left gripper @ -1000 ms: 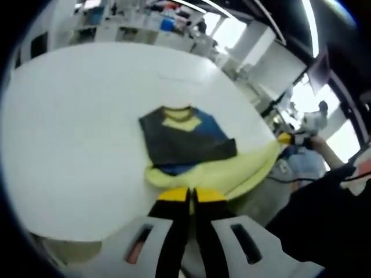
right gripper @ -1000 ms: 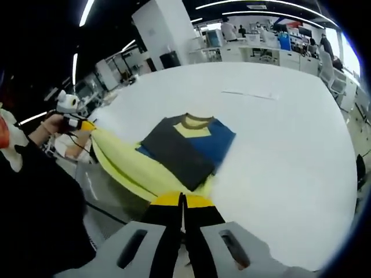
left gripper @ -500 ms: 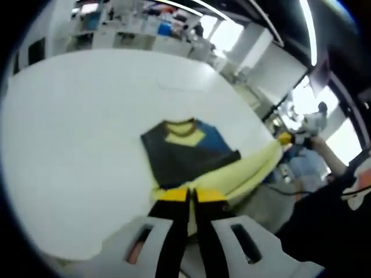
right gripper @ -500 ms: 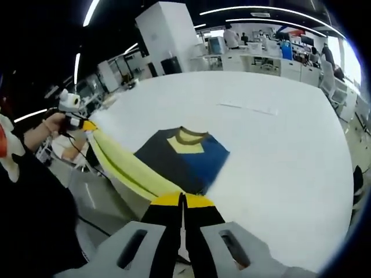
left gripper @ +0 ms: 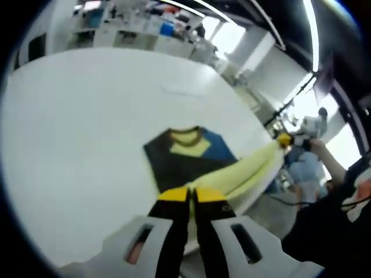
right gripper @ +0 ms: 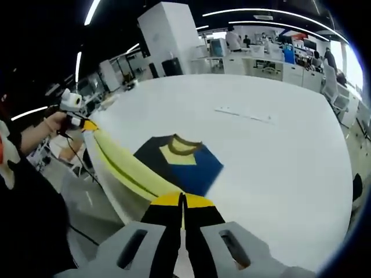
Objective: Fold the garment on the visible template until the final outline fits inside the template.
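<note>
Both tongs pinch one garment: left gripper, yellow-tipped jaws pressed together on the pale yellow hem; right gripper, jaws likewise pressed together on the same hem at its other end. Each gripper appears far off in the other's view, held in a hand: right gripper at the right of the left gripper view, left gripper at the left of the right gripper view. Garment: dark grey and blue body with a yellow neck panel and olive collar, collar end lying flat on the table, well in from every edge. Lower portion, pale yellow, lifted off the surface and stretched taut as a band between the two grippers, running along and beyond the near edge of the table. Table: large, white, rounded. One thin pale strip lies on the table beyond the garment, apart from it. Template outline: cannot be made out. Background: workroom with desks, shelving, ceiling strip lights; a person's dark sleeve at the view's edge.
</note>
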